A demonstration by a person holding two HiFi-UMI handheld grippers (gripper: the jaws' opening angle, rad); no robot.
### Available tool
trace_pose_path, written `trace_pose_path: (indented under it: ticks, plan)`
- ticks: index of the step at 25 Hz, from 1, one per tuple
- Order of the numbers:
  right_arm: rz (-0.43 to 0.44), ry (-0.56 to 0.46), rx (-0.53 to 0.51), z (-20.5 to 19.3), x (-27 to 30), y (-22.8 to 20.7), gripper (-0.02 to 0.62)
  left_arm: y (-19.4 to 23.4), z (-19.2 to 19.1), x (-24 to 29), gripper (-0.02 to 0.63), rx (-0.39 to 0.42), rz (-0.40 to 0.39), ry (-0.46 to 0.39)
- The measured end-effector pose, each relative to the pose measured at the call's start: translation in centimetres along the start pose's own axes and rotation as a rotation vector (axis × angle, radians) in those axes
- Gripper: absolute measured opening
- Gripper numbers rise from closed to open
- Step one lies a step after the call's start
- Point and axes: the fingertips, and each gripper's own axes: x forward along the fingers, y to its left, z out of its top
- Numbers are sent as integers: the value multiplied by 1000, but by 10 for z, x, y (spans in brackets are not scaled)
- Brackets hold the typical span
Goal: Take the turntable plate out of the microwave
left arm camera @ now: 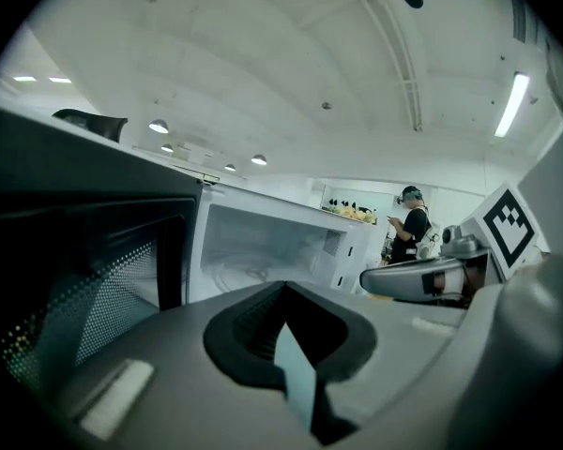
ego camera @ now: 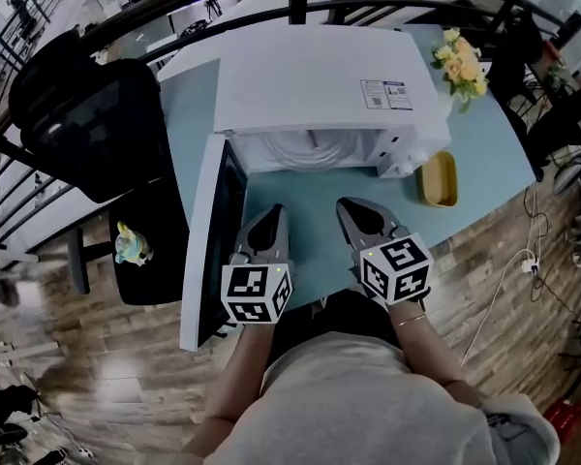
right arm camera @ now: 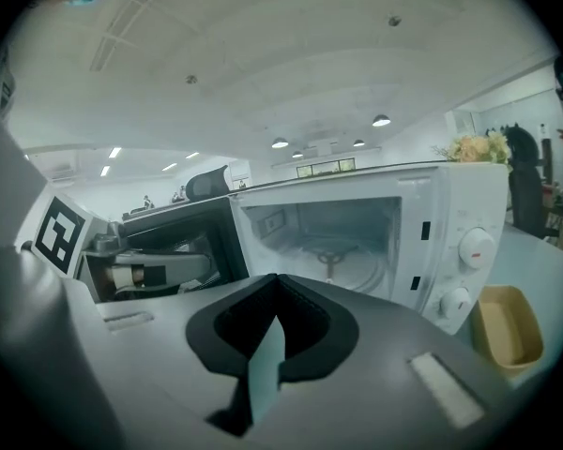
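Note:
A white microwave (ego camera: pixel 320 85) stands on the teal table (ego camera: pixel 484 163) with its door (ego camera: pixel 208 240) swung open to the left. The glass turntable plate (ego camera: pixel 305 148) lies inside the cavity, seen also in the right gripper view (right arm camera: pixel 342 256) and faintly in the left gripper view (left arm camera: pixel 253 270). My left gripper (ego camera: pixel 269 219) and right gripper (ego camera: pixel 353 211) hover side by side over the table just in front of the opening, both pointing at it. Each has its jaws shut with nothing between them (left arm camera: pixel 283 289) (right arm camera: pixel 278 279).
A shallow yellow tray (ego camera: pixel 438 178) sits on the table right of the microwave, below the control knobs (right arm camera: pixel 476 247). Flowers (ego camera: pixel 460 64) stand at the back right corner. A black chair (ego camera: pixel 92 124) and a dark stool with a small figurine (ego camera: pixel 128 243) are at the left.

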Motion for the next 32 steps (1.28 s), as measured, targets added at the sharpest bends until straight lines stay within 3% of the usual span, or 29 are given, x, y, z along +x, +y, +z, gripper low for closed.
trace_pose_path:
  ticks: [5, 20, 26, 32]
  plan:
    - [20, 29, -16, -5, 14, -20, 23, -1, -10, 16, 3, -19, 23, 33]
    - [52, 87, 97, -28, 50, -64, 25, 23, -48, 31, 4, -110, 152, 110]
    - [101, 106, 261, -47, 67, -61, 46, 22, -52, 39, 3, -126, 147, 118]
    - [87, 106, 452, -62, 87, -64, 75, 27, -54, 45, 3, -117, 149, 121]
